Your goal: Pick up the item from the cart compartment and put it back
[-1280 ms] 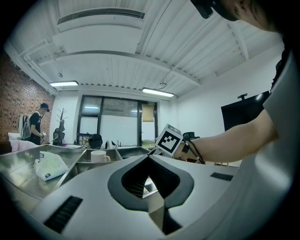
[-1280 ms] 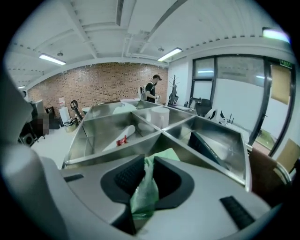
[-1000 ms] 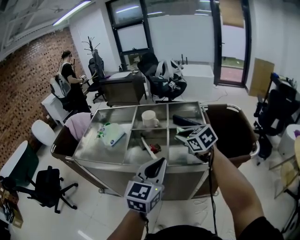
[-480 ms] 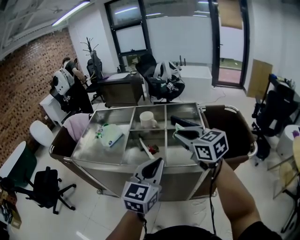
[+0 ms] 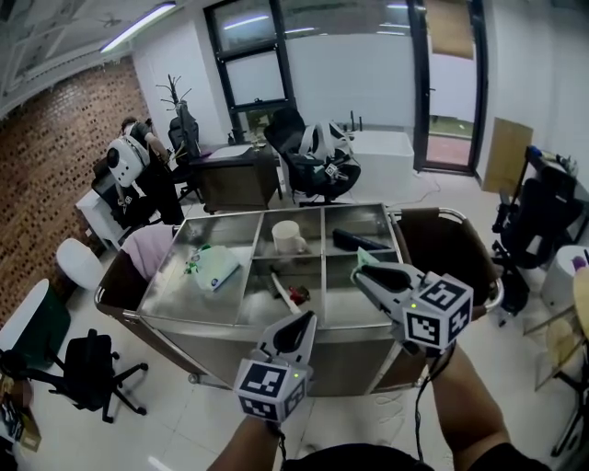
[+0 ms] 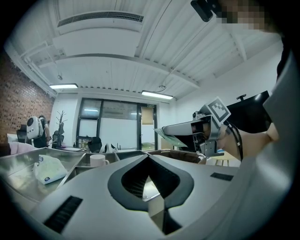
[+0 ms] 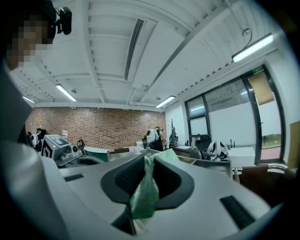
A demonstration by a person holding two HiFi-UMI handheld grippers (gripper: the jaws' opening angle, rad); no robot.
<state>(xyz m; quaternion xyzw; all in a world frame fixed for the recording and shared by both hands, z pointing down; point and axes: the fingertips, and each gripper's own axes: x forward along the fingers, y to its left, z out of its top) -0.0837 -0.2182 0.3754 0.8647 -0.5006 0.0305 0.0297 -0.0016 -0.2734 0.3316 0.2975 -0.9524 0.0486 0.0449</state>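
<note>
Above cart (image 5: 276,210), right tongs (image 5: 361,273) higher, gripping packet (image 7: 144,194)

Green packet (image 7: 144,194): thin, soft plastic, pale green, crumpled. It stands on edge, pinched between the right gripper (image 7: 149,161) jaws, with its top poking past the tips. It's clear of the steel cart (image 5: 213,218), above the cart's right front compartment (image 5: 342,296) in head view.

A red brick wall (image 5: 46,156) runs along the left; the other walls are white. Tall dark-framed windows (image 5: 258,69) and a glass door (image 5: 451,83) fill the far side. A ceiling strip light (image 5: 138,25) glows overhead. A dark desk (image 5: 235,175) and office chairs (image 5: 308,152) stand on the pale tiled floor (image 5: 184,414).
</note>
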